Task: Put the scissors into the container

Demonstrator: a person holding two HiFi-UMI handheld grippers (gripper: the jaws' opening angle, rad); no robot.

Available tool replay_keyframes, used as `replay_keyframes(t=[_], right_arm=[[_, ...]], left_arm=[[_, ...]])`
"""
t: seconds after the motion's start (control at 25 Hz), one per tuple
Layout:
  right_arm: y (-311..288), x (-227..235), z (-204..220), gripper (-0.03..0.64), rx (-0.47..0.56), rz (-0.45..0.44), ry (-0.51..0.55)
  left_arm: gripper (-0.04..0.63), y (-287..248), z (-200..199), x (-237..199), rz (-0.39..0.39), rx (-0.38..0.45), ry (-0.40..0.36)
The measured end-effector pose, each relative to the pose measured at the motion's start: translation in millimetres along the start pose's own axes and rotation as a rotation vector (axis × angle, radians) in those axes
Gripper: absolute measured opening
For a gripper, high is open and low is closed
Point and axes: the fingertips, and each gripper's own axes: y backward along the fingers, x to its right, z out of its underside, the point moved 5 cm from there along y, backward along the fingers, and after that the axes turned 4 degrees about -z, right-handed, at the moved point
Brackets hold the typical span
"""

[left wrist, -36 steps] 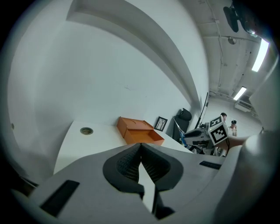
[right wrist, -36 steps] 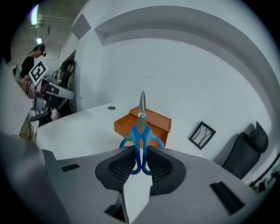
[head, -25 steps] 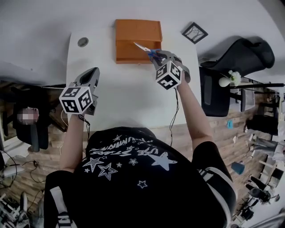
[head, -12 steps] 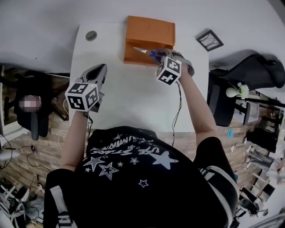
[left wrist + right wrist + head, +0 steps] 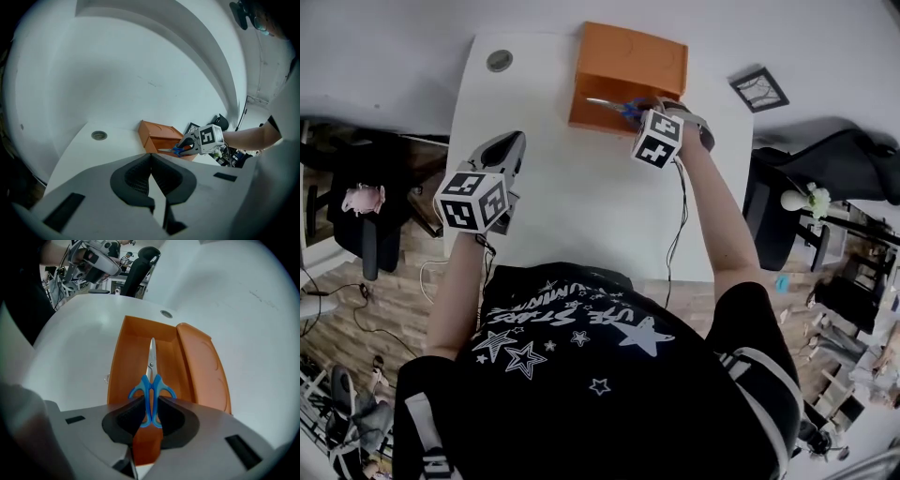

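Scissors (image 5: 151, 380) in the right gripper (image 5: 151, 414) point blades-first along the container (image 5: 125, 357).

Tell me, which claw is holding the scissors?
The right claw. It pinches the blue-handled scissors by the handles, blades pointing over the orange container. The left claw is shut with nothing in it.

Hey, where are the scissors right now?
In the head view, upper middle: the scissors are held by their blue handles in the right hand-held gripper, blades out over the open orange container.
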Motion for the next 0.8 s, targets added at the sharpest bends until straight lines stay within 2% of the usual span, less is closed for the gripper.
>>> replay_keyframes(t=[0.48,0.8], right_arm=[[-17,4,3,0.097,-0.021,-0.092,-0.026],[-16,5,1,0.098,0.012,-0.098,-0.043]], left_arm=[[0.018,3,11,-4,-0.018,-0.021,0.029],[0.018,3,13,-4,-0.010,-0.029,0.031]])
